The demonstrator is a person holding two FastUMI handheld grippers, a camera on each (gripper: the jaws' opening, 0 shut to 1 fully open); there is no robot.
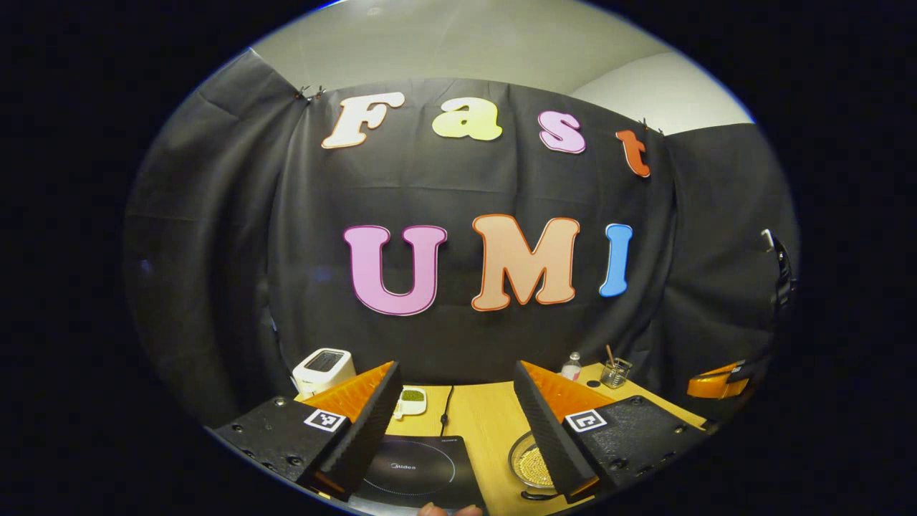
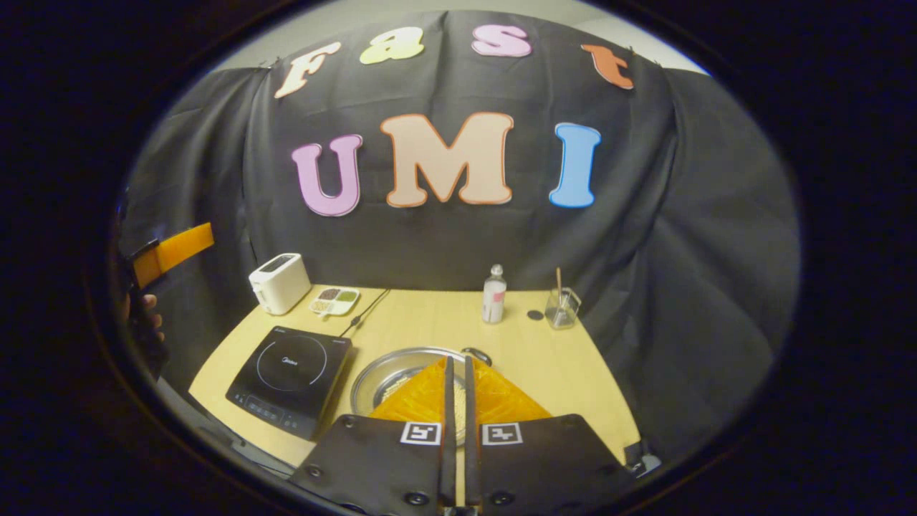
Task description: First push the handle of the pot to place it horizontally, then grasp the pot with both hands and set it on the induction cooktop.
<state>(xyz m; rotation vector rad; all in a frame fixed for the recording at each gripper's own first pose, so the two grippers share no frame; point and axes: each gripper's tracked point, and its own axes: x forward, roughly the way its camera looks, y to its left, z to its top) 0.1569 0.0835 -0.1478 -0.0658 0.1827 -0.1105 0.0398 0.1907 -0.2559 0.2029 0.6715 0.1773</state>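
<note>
In the right gripper view a shallow metal pot [image 2: 387, 373] with pale grains inside sits on the wooden table [image 2: 544, 365], just right of the black induction cooktop [image 2: 290, 369]. A small dark handle [image 2: 476, 352] shows at its far rim. My right gripper [image 2: 456, 362] hovers over the pot, shut with nothing between its fingers. In the left gripper view my left gripper [image 1: 455, 369] is open above the cooktop [image 1: 412, 469]. Its right finger hides part of the pot [image 1: 529, 466]. The left gripper [image 2: 172, 251] and the hand holding it appear at the far left of the right gripper view.
A white toaster [image 2: 279, 282] and a small dish [image 2: 334, 301] stand at the back left, with a cable running to the cooktop. A bottle [image 2: 493, 294] and a glass with a stick [image 2: 561, 307] stand at the back right. The right gripper [image 1: 716, 383] is at the right edge.
</note>
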